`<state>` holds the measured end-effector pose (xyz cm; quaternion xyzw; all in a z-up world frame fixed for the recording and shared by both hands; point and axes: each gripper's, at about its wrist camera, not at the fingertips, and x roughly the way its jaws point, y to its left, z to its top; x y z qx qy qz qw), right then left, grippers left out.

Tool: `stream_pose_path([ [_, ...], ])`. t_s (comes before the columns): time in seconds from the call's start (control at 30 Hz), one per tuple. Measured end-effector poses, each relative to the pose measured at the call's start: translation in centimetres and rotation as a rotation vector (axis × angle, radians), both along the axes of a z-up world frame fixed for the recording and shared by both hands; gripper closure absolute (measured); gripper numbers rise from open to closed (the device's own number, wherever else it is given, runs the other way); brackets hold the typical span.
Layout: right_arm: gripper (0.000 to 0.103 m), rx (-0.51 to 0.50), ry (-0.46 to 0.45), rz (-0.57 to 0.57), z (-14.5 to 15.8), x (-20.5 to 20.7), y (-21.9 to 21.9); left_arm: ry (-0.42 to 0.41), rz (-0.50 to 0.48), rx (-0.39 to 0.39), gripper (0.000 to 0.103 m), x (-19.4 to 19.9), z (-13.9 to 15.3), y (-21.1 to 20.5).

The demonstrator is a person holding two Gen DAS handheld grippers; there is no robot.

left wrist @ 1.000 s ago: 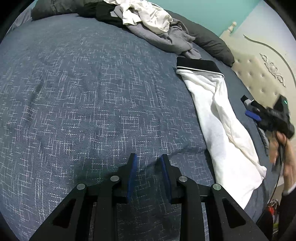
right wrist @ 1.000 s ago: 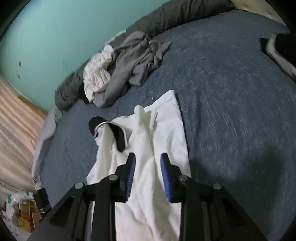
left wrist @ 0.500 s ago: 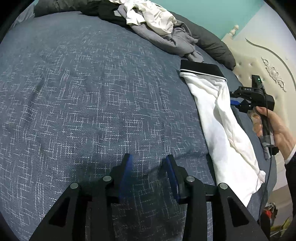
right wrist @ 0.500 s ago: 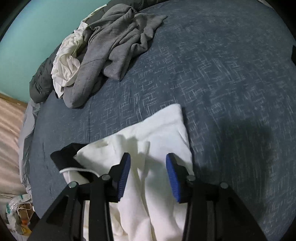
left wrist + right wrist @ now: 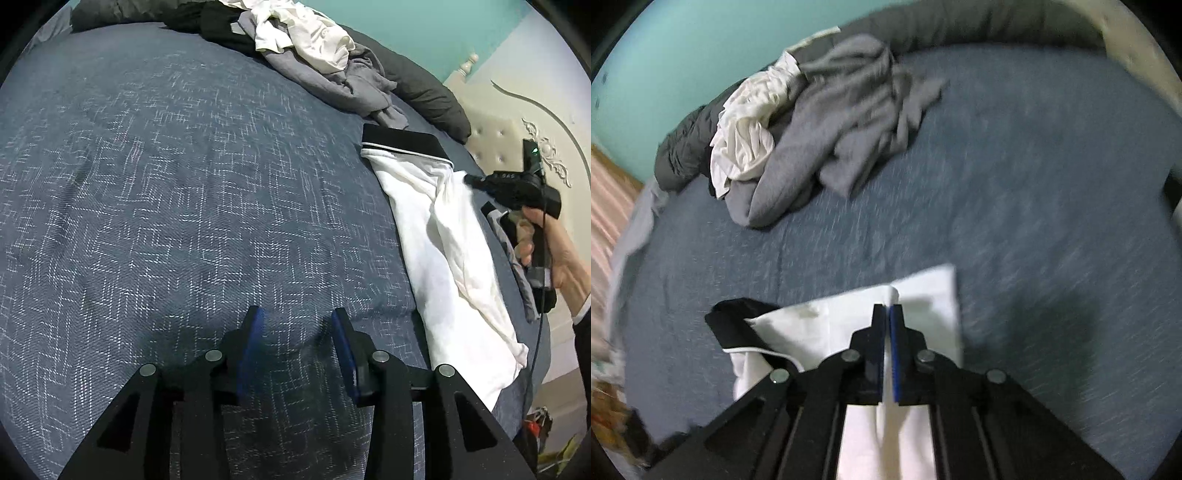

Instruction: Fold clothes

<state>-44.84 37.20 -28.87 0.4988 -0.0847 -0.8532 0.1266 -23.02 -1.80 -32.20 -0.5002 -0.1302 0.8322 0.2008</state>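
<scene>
Right wrist view: right tongs (image 5: 887, 317) pinched together over a fold of the white garment (image 5: 820, 328). Left tongs (image 5: 298, 325) parted, empty, above the bed (image 5: 166, 184).

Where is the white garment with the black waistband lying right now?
In the left wrist view the white garment lies stretched along the bed's right side, below the grey clothes pile, with the right gripper at its upper edge.

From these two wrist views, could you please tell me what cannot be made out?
- Right wrist view: whether the right gripper has pinched the white garment; its shut jaws cover the fold.
- Left wrist view: the garment's near end, hidden over the bed edge.
- Right wrist view: the grey clothes pile, motion-blurred.
</scene>
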Motion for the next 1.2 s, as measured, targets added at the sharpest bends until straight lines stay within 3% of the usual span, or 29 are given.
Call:
stream_pose_path([
  [0.17,0.101,0.106,-0.010,0.046,0.3,-1.5,-0.5,0.000,-0.003,-0.005,0.061,0.0,0.0,0.0],
  [0.27,0.101,0.181,-0.046,0.069,-1.5,-2.6,-1.1,-0.001,-0.003,-0.005,0.061,0.0,0.0,0.0],
  [0.43,0.101,0.212,-0.088,0.062,-4.3,-3.1,-0.8,-0.004,-0.004,-0.001,0.061,-0.1,0.0,-0.1],
  [0.53,0.100,0.233,-0.054,0.027,-4.1,-2.9,-0.1,-0.005,-0.005,0.000,0.061,-0.1,0.0,-0.1],
  [0.7,0.100,0.098,0.023,0.038,-1.7,-1.4,0.6,-0.004,-0.010,-0.002,0.061,0.0,-0.1,0.2],
  [0.83,0.100,0.049,-0.050,0.126,-3.1,-0.5,-0.5,-0.002,-0.011,-0.003,0.061,0.0,-0.1,0.4],
  [0.97,0.100,0.059,-0.122,0.097,-5.6,-0.5,0.0,-0.004,-0.012,-0.002,0.061,0.0,-0.2,0.4],
  [1.07,0.100,0.034,-0.091,0.044,-4.9,0.4,0.9,-0.003,-0.012,0.006,0.061,-0.2,0.0,0.4],
  [1.2,0.099,-0.025,-0.029,0.098,-1.6,4.1,-0.5,0.007,-0.020,-0.002,0.061,-0.1,0.2,0.6],
])
